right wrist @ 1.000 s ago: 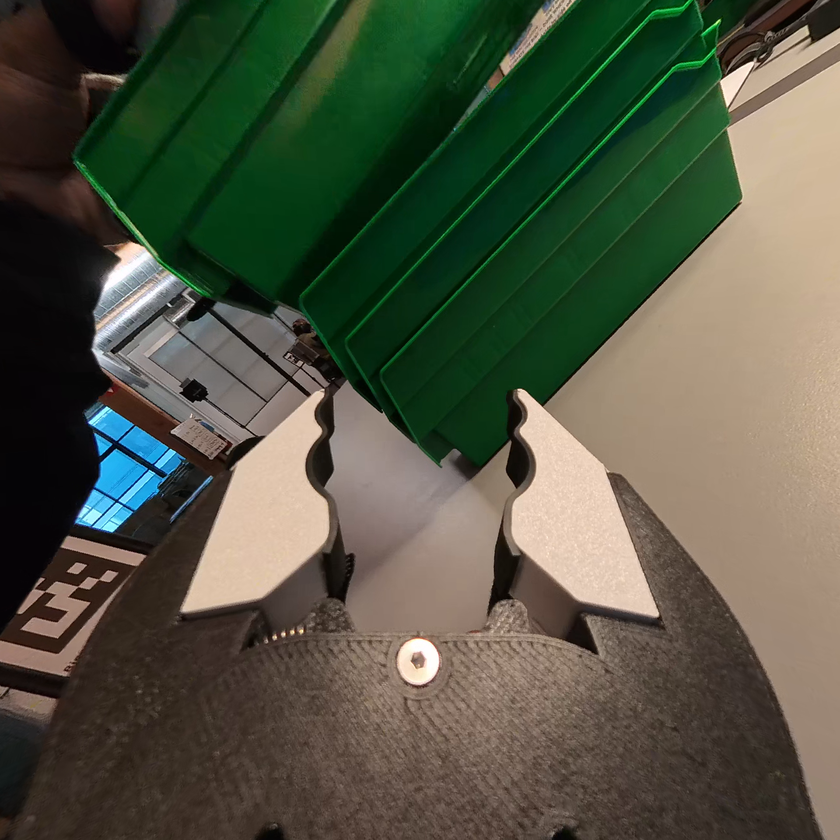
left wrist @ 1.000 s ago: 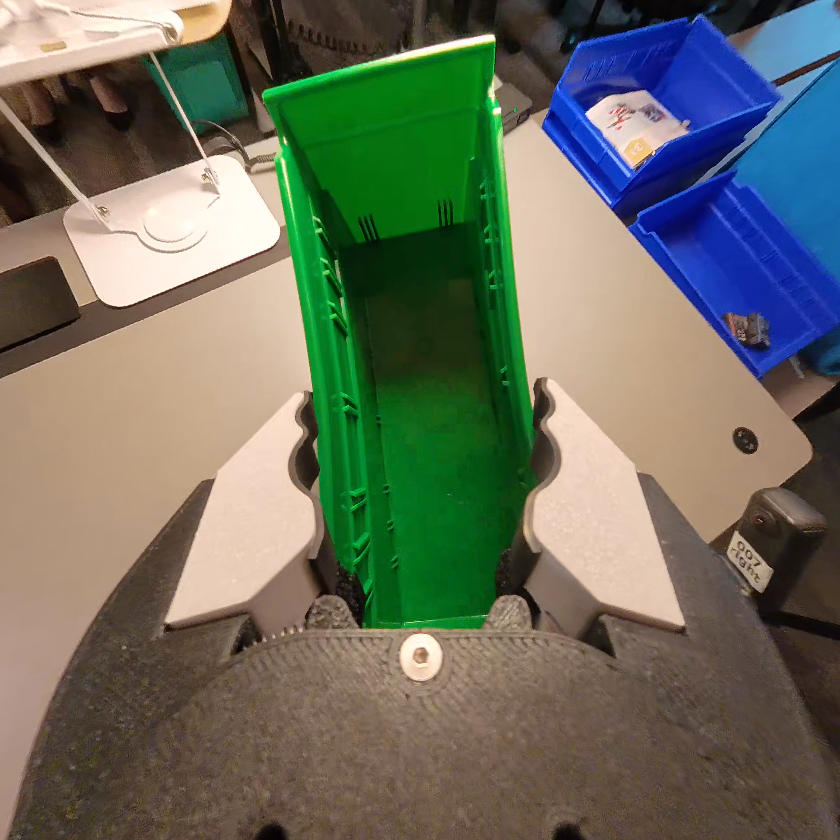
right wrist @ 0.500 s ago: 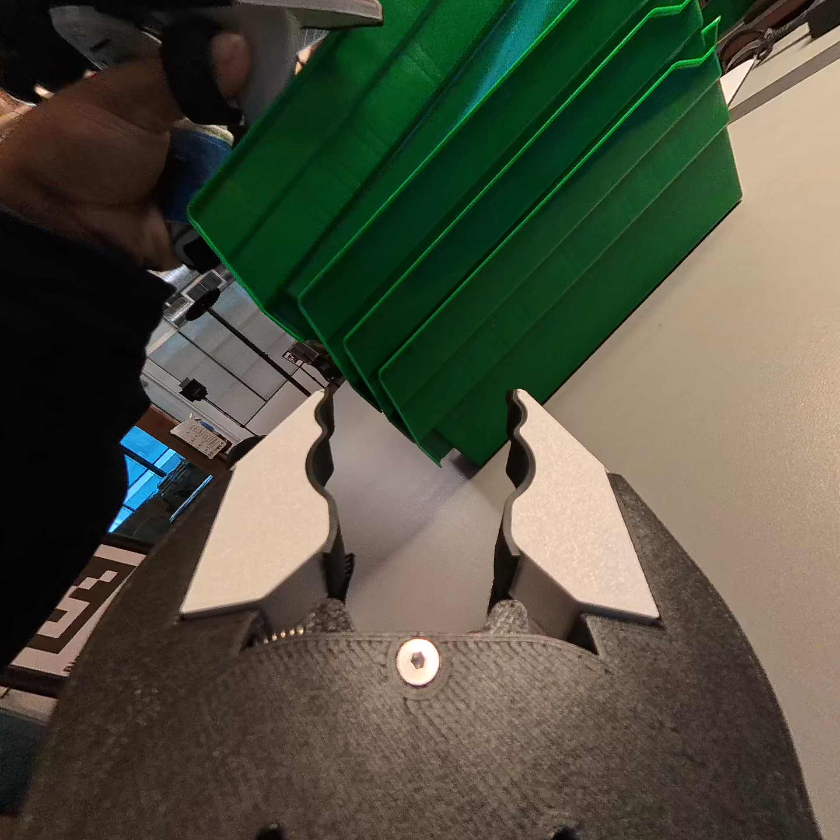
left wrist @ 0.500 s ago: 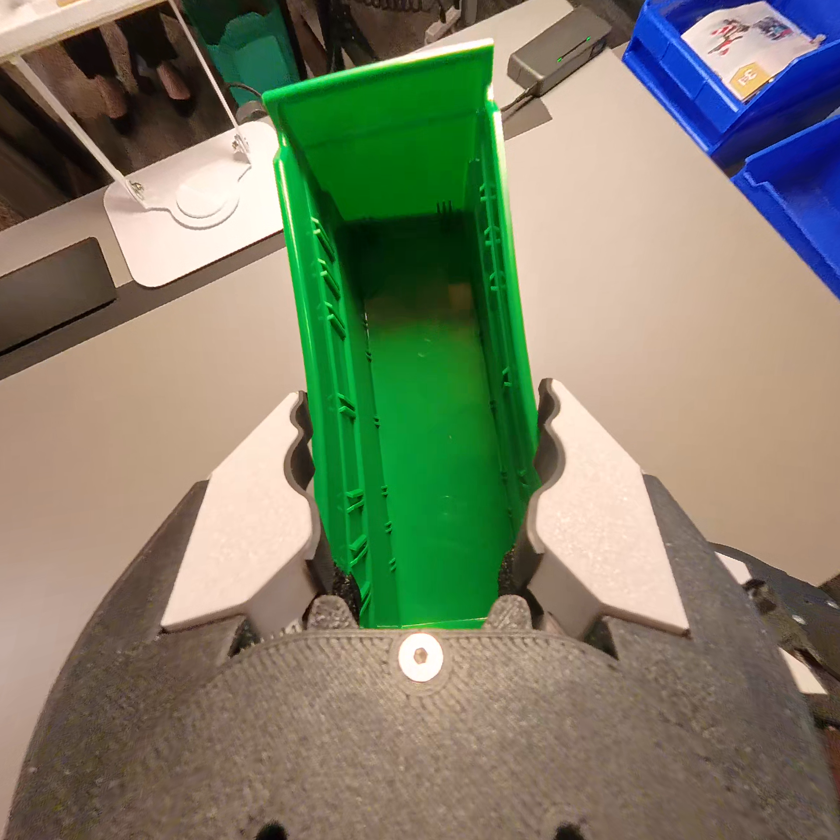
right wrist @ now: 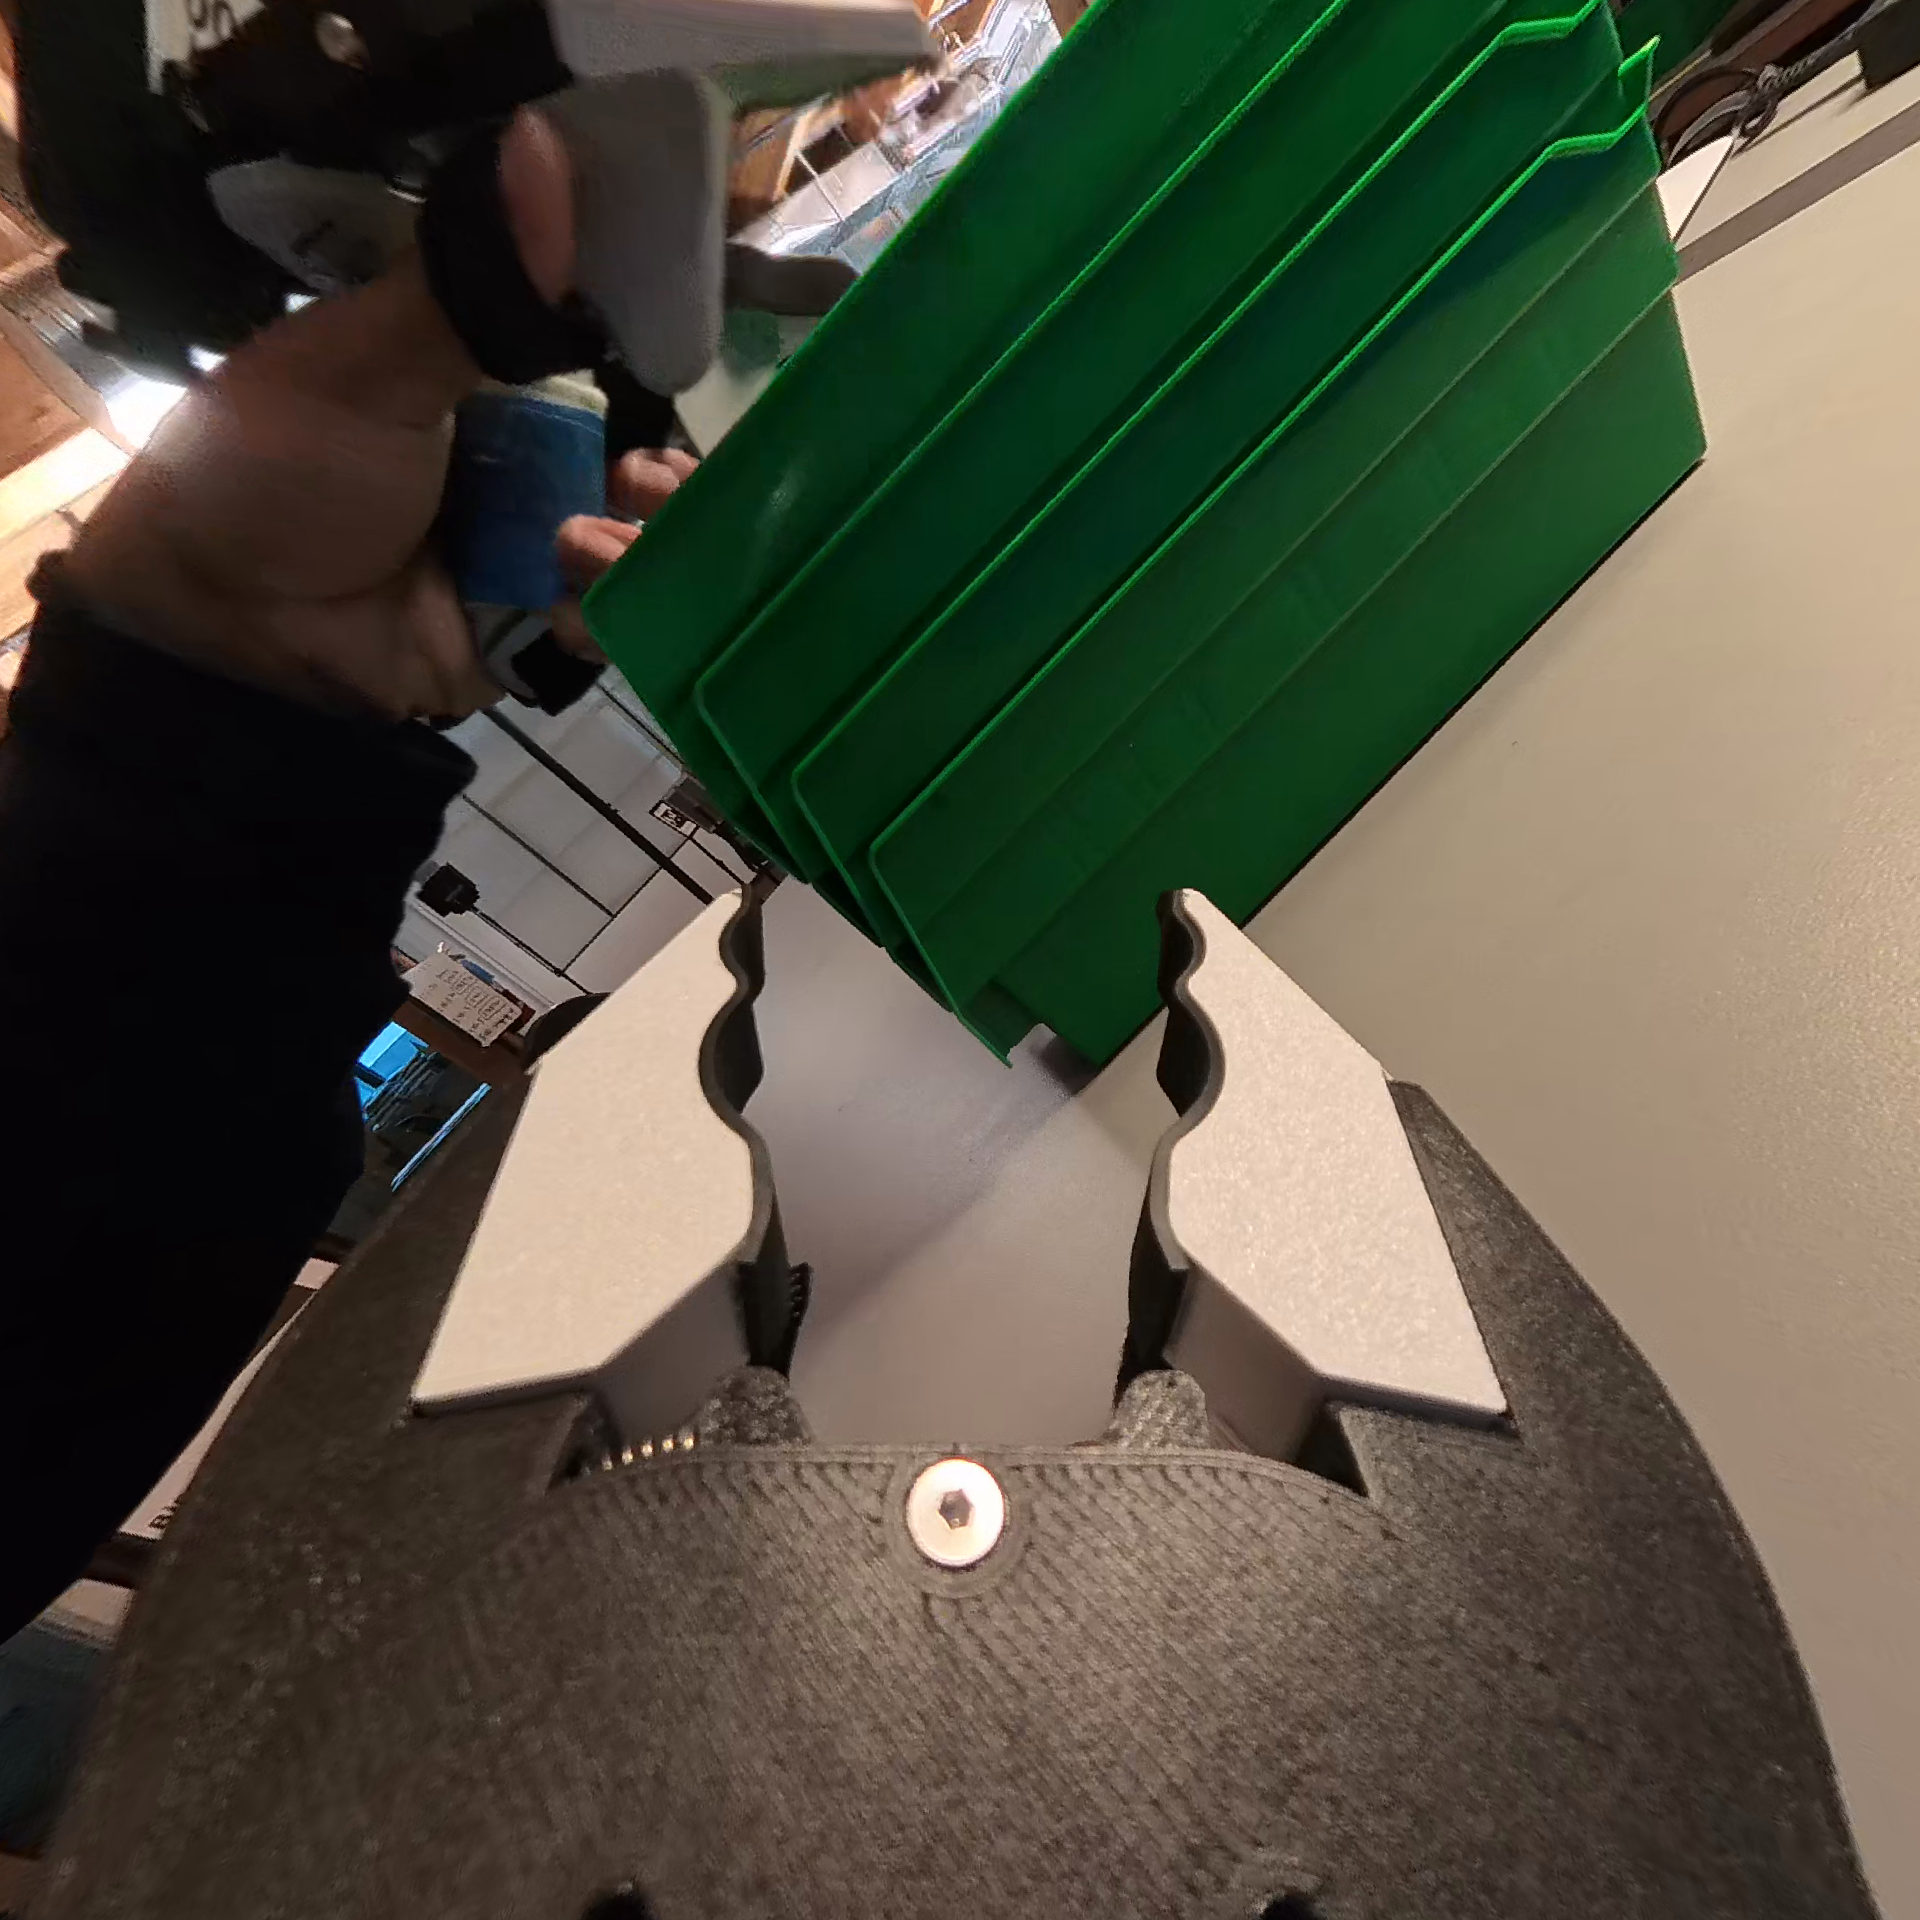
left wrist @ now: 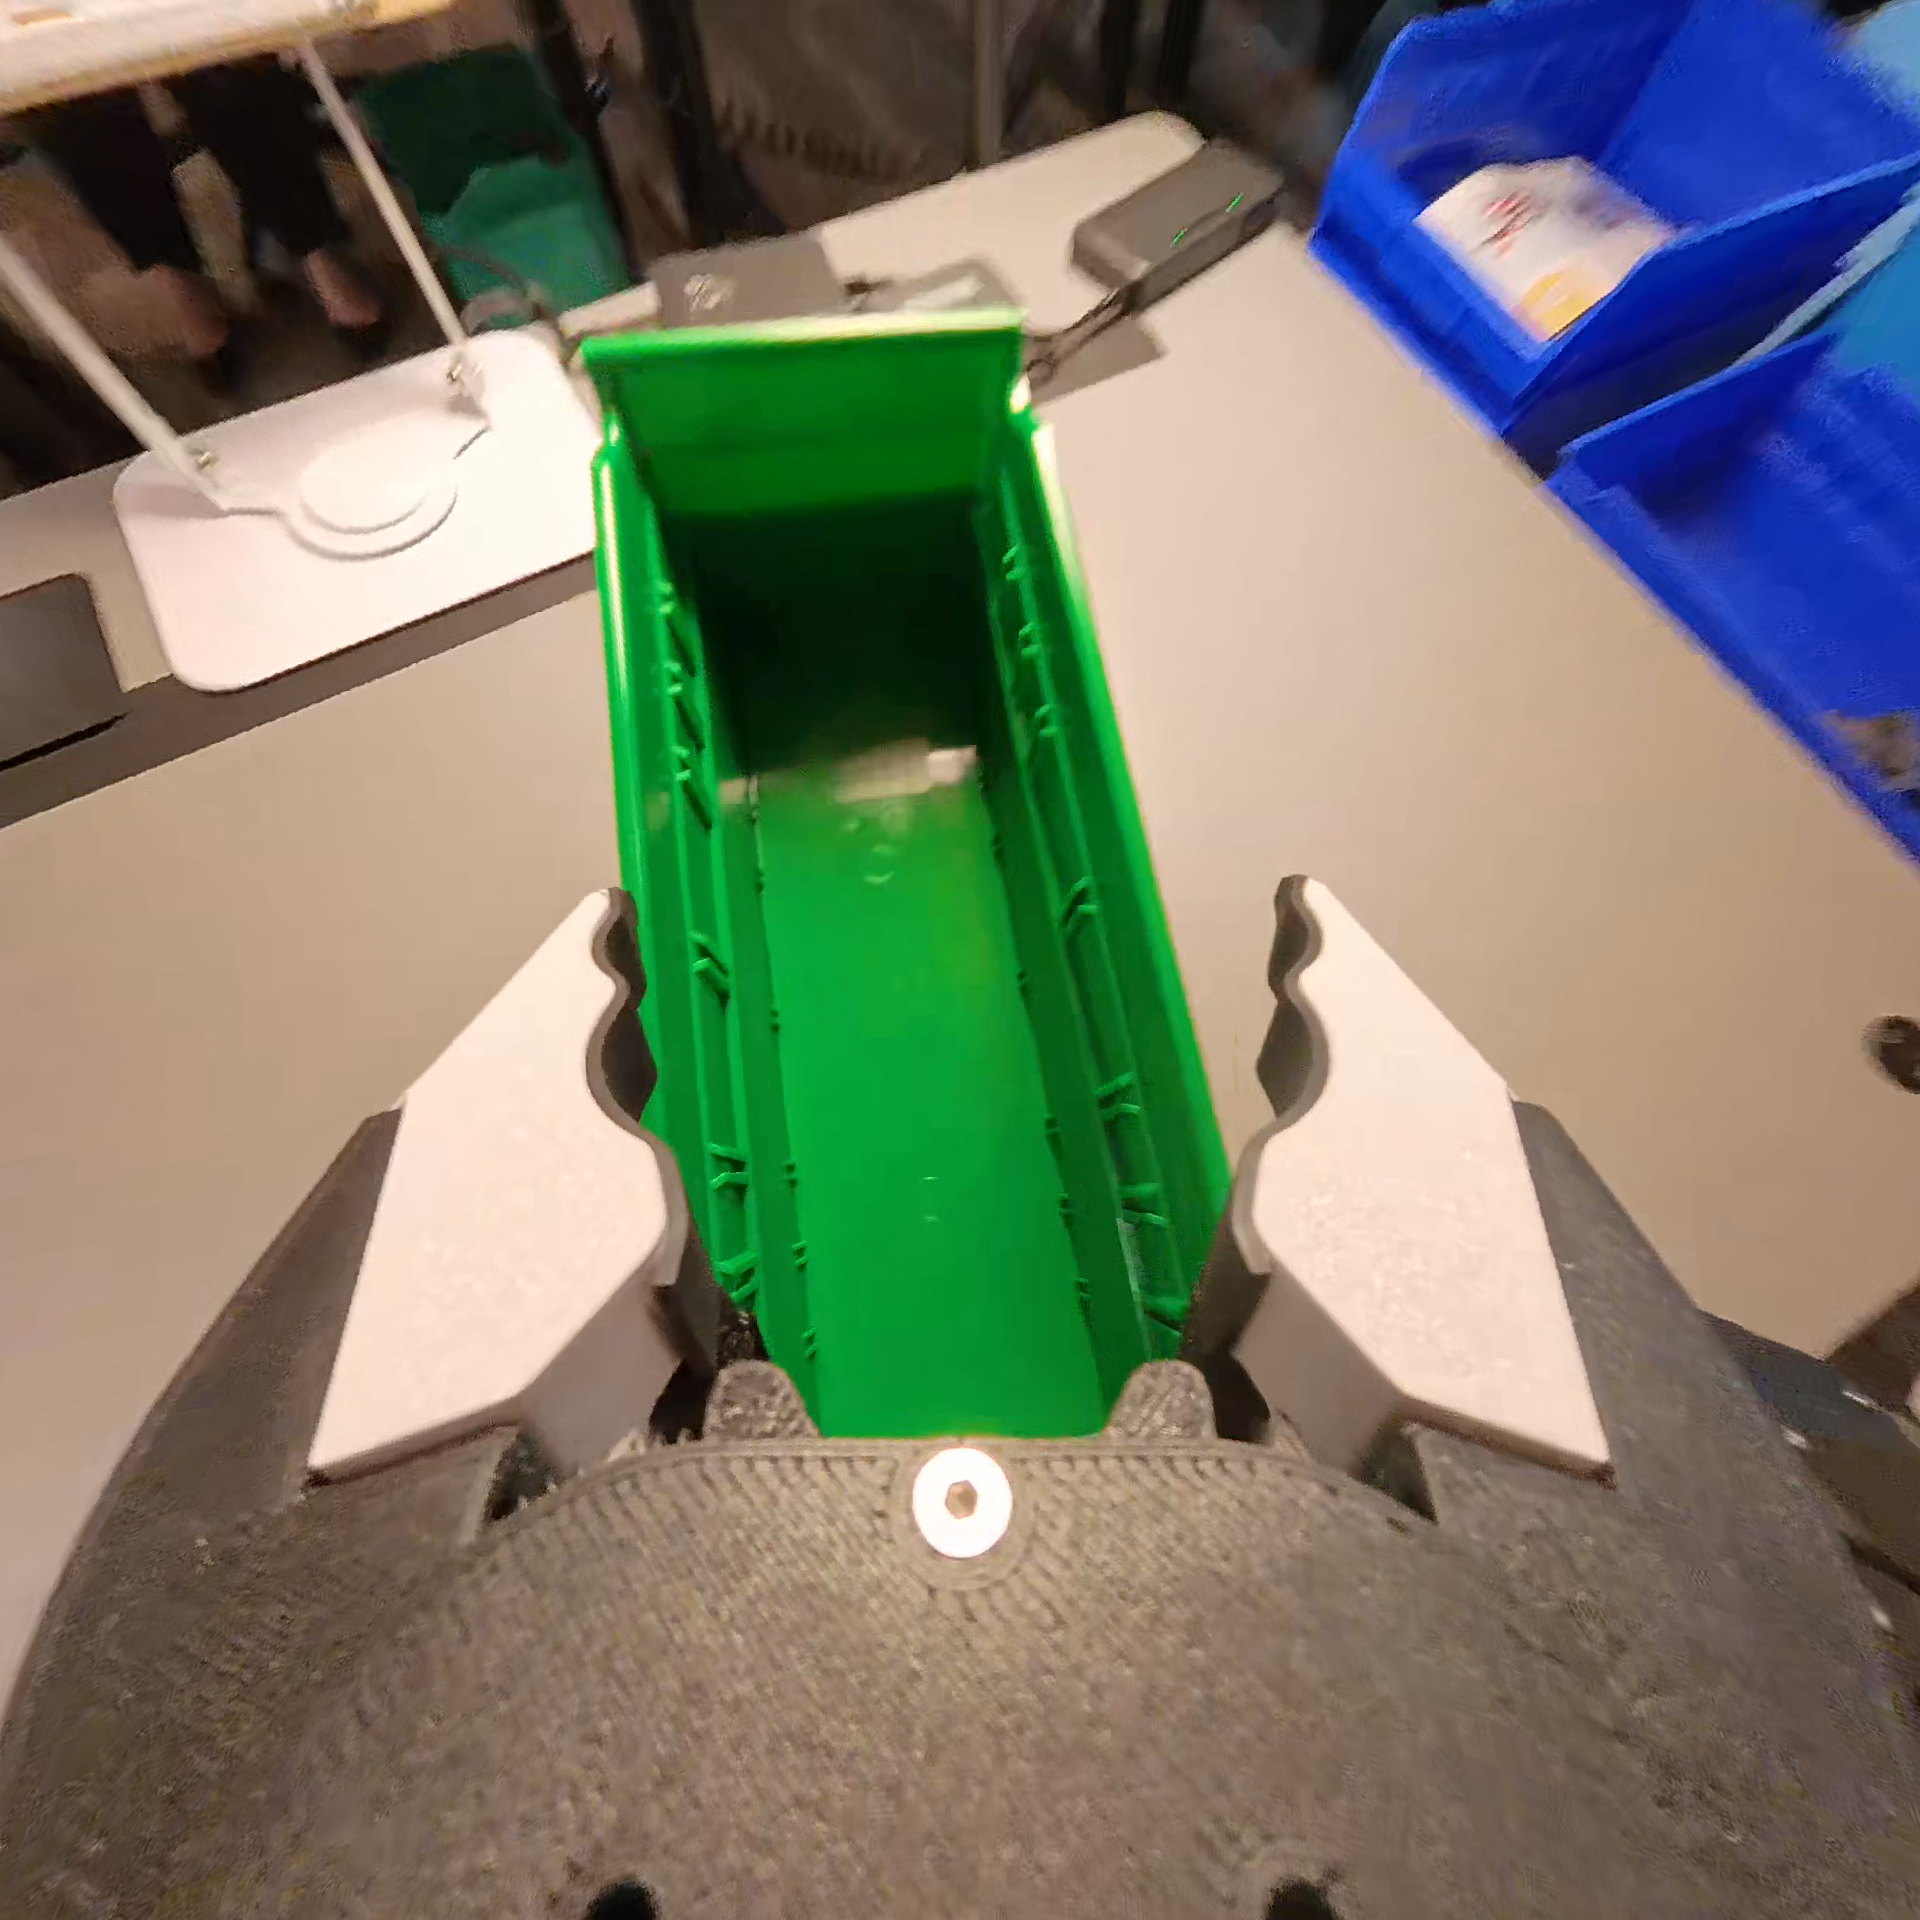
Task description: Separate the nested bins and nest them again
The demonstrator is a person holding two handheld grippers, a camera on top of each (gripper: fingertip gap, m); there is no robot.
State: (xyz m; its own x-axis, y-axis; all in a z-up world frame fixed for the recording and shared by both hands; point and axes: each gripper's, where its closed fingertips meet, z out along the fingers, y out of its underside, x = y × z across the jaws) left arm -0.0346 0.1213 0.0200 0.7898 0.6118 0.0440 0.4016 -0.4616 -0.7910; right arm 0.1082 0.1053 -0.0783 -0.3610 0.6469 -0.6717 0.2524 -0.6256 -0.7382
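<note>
Green bin (left wrist: 894,1039) sits in the nested stack (right wrist: 1195,540), at twelve o'clock between my left gripper's (left wrist: 951,997) released fingers; right gripper (right wrist: 961,997) empty. I'd withdraw straight, avoiding snags.

top bin (left wrist: 914,1039) sits between left tongs (left wrist: 956,987), nested in the stack (right wrist: 1299,623) on the table (left wrist: 260,987) | lamp base (left wrist: 343,509) back-left | more bins (left wrist: 1714,312) right | right tongs (right wrist: 961,997) just before stack
</note>
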